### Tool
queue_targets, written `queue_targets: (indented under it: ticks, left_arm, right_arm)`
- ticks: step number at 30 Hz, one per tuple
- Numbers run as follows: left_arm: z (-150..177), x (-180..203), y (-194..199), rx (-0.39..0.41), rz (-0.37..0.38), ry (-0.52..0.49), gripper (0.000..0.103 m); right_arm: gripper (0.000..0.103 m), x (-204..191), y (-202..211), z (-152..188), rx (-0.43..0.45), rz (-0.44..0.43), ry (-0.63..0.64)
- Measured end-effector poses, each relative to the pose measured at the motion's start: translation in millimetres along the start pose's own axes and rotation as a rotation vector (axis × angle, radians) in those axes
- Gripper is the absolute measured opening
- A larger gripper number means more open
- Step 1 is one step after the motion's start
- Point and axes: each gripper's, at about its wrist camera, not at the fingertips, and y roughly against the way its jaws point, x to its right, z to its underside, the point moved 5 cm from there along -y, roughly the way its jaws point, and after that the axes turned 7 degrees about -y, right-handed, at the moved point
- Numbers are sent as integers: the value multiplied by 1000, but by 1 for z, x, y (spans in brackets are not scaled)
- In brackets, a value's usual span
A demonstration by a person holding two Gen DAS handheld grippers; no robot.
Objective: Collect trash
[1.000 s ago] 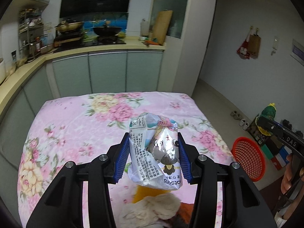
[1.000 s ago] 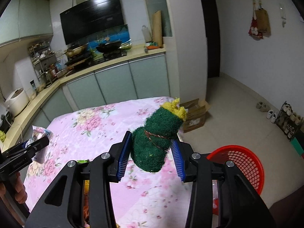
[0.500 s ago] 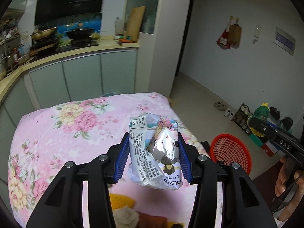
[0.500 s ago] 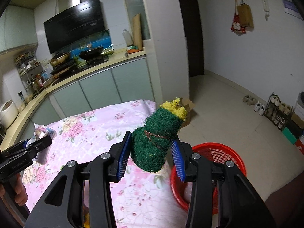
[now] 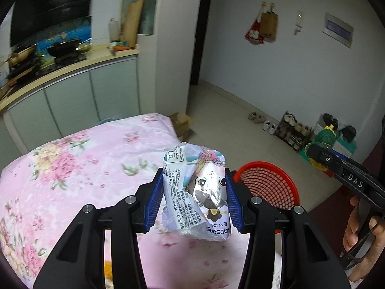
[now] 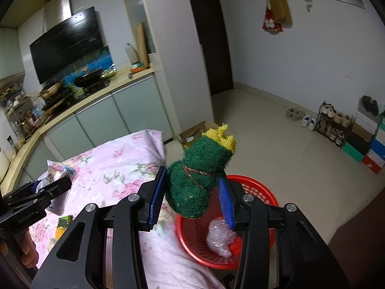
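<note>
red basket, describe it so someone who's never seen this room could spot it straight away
Find the table with the pink floral cloth; on the floor at its near corner sits the red basket. It is a round plastic mesh tub, the only bright red container there, with crumpled clear plastic already inside.

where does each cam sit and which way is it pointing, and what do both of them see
Left wrist: sits on the left gripper, looking forward and down over the pink floral tablecloth toward the red mesh plastic basket; its fingers clamp a crumpled silver snack wrapper; the right hand shows at right.
Right wrist: sits on the right gripper, looking down over the basket; its fingers clamp a green and yellow scouring sponge; the left gripper shows at left.
Shared: basket, tablecloth, wrapper, sponge, kitchen counter, shoe rack.
</note>
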Motion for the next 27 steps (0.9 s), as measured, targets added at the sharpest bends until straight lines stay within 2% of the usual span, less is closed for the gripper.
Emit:
queue_targets:
  ticks: [17, 27]
  left_arm:
    - [-4, 79, -62, -110, 139, -100, 46]
    - [6, 105, -107, -212, 244, -89, 46]
  right_arm:
    - [40, 59, 1, -1, 8, 90, -98]
    - [40, 82, -17, 14, -59, 126, -135]
